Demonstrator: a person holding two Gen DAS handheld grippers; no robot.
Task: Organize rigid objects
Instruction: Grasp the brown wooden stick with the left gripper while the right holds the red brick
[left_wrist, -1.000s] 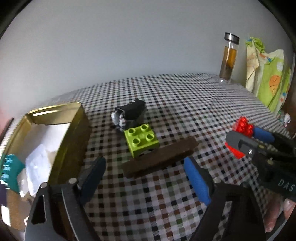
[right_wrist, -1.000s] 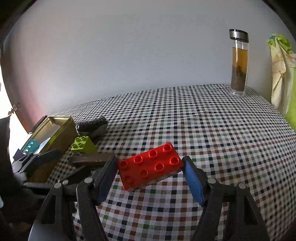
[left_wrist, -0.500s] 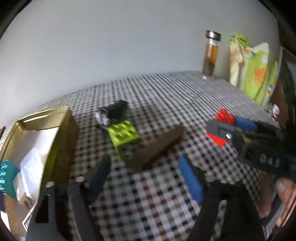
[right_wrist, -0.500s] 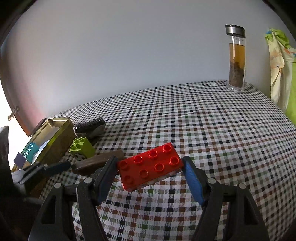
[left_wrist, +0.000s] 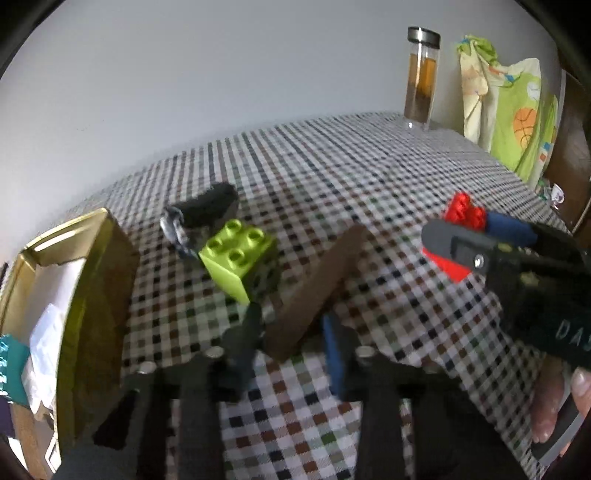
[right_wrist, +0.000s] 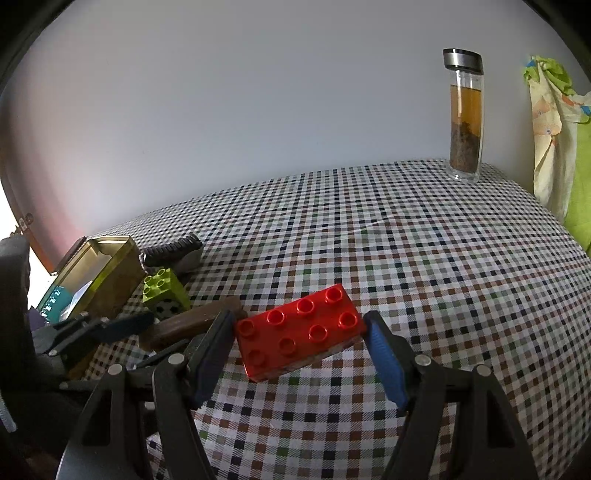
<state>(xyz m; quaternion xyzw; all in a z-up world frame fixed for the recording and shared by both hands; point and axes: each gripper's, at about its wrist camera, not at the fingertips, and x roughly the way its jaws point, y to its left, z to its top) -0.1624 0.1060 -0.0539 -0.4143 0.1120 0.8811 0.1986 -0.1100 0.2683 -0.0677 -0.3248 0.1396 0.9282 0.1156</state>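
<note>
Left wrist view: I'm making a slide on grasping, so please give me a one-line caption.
Left gripper closing on a brown bar; right gripper holds a red brick.

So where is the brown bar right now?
In the left wrist view the brown bar sits low centre, pinched at its near end by the left gripper, just right of the green brick.

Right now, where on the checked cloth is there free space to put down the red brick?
Free: the wide checked cloth between the red brick and the glass bottle. Crowded: the left side, where the gold tin, green brick, black object and brown bar sit close together.
</note>
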